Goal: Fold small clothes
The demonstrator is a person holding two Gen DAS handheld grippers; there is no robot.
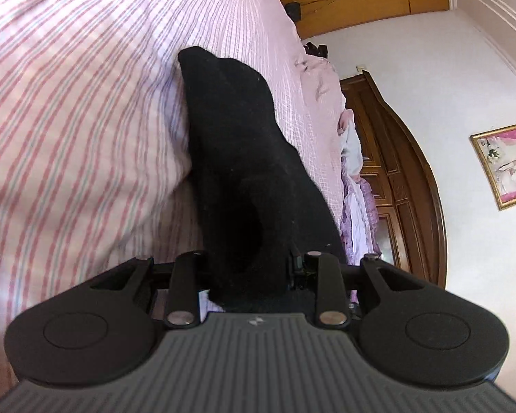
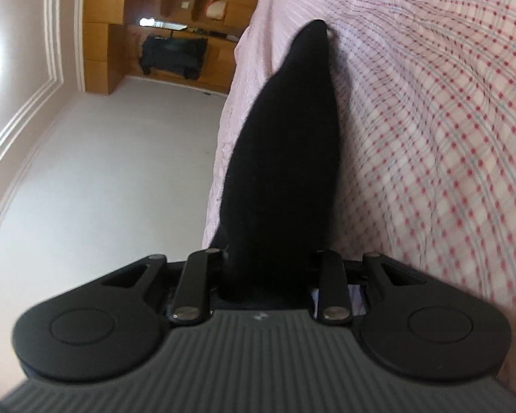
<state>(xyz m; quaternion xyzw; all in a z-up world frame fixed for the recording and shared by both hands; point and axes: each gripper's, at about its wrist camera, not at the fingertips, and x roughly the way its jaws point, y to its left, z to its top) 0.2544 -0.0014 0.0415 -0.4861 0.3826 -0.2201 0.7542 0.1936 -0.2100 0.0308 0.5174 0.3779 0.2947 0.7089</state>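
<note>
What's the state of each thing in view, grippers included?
Left gripper: shut on sock; fingers hidden by the cloth.
Right gripper: shut on sock; fingers hidden too.
Sock: black, held off the bed, far end touching the sheet, not yet folded.
Sheet: pink checked, rumpled, spread over the bed.
Clothes pile: loose heap at the bed's far edge, unfolded.
Picture: hung on the wall.

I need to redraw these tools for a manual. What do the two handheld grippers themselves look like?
The left gripper and right gripper look identical: matte black plastic, a grey ribbed plate with a small pale logo, two round black discs at the sides, and black link bars with silver rivets. No cables or sleeves show.
</note>
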